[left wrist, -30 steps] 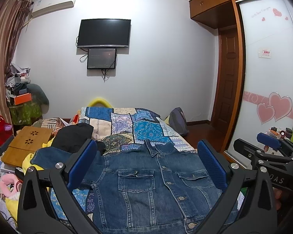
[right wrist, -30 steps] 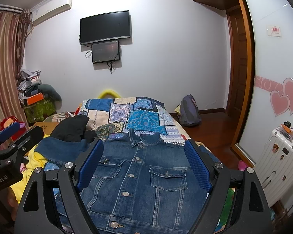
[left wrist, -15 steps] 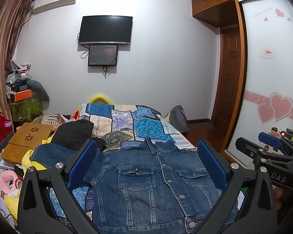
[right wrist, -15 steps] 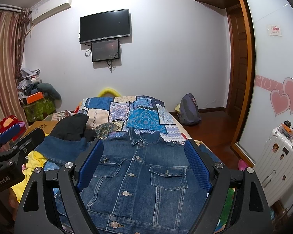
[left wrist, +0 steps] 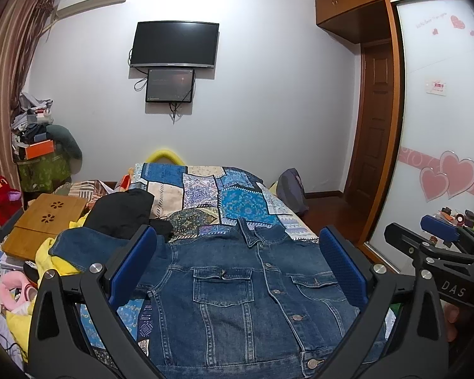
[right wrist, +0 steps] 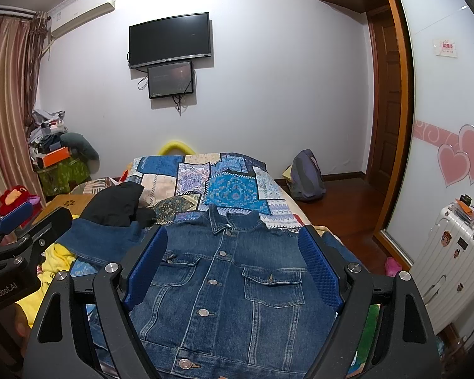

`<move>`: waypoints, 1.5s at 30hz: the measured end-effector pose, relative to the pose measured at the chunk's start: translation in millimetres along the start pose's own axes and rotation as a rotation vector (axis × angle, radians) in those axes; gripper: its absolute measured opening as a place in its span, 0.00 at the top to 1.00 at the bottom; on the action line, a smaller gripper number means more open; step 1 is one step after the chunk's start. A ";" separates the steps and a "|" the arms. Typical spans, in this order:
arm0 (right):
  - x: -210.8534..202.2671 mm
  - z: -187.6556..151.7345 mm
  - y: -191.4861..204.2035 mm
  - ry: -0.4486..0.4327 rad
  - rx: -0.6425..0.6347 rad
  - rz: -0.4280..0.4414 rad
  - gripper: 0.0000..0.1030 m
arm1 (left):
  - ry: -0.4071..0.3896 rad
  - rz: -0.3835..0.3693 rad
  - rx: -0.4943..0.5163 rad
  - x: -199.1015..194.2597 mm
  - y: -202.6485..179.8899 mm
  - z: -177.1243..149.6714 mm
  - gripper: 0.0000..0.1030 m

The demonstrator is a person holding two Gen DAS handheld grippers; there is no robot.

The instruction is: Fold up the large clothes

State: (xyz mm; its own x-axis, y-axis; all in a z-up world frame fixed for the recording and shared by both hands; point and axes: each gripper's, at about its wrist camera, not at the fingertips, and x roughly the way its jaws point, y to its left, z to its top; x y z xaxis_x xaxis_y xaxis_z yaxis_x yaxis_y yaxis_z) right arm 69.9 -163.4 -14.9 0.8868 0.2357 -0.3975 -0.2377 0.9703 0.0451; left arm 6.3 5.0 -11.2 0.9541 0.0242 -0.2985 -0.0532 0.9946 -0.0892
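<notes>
A blue denim jacket (left wrist: 246, 287) lies front side up and buttoned on the bed, collar toward the far wall; it also shows in the right wrist view (right wrist: 230, 271). One sleeve (left wrist: 88, 243) stretches out to the left over yellow cloth. My left gripper (left wrist: 238, 268) is open and empty, held above the jacket's chest. My right gripper (right wrist: 233, 271) is open and empty, also above the jacket. Each gripper shows at the edge of the other's view: the right one (left wrist: 439, 237) and the left one (right wrist: 15, 224).
A patchwork quilt (left wrist: 218, 195) covers the bed beyond the jacket. A black garment (left wrist: 120, 211) and a wooden lap desk (left wrist: 44, 221) lie at the left, among cluttered things. A backpack (right wrist: 306, 173) sits on the floor; a white suitcase (right wrist: 452, 262) stands at the right.
Both grippers have risen or tilted slightly, so the jacket sits a little lower in both views. Nothing was taken hold of or let go.
</notes>
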 end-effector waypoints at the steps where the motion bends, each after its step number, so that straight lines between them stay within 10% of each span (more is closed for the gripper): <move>1: 0.2 0.1 0.0 -0.001 0.000 0.000 0.20 | 0.000 0.001 0.000 0.3 -0.5 0.0 0.00; 33: 24.6 -0.7 -3.4 0.059 0.007 -0.001 0.20 | 0.009 0.047 0.002 21.6 17.5 5.4 0.00; 45: 81.4 11.7 -8.9 0.134 0.025 -0.007 0.20 | 0.068 0.264 -0.074 85.0 116.2 18.8 0.00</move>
State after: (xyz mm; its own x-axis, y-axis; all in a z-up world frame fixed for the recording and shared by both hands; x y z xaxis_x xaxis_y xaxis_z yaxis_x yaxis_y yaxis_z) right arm 148.8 -152.2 -37.0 0.8272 0.2209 -0.5167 -0.2202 0.9734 0.0636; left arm 86.7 124.5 -29.0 0.8823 0.2723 -0.3839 -0.3212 0.9446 -0.0681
